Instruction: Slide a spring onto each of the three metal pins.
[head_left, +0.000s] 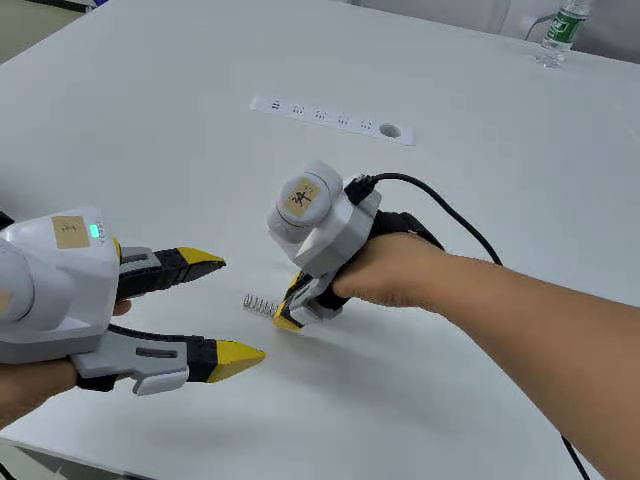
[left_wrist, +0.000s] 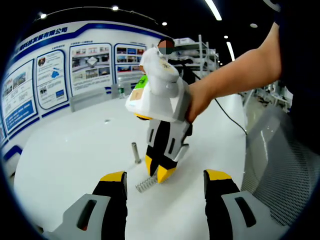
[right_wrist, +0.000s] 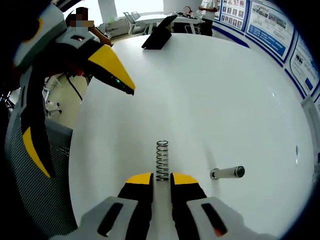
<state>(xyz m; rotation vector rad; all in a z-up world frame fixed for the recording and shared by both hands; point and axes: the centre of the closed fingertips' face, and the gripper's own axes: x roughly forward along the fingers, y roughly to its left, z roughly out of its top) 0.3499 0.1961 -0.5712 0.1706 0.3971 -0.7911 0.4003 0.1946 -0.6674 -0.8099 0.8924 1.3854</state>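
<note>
Bright, even, hardly any shadow
We see only soft grey shadows on the white table under the left gripper. Strip lights glare overhead in the left gripper view, and both gripper views bend hard at the edges.

The head view looks down on the white bench from above, quite near. The left gripper view looks low across the bench, close to the right hand-held gripper. The right gripper view, also low, faces roughly opposite. All three share the spring.
</note>
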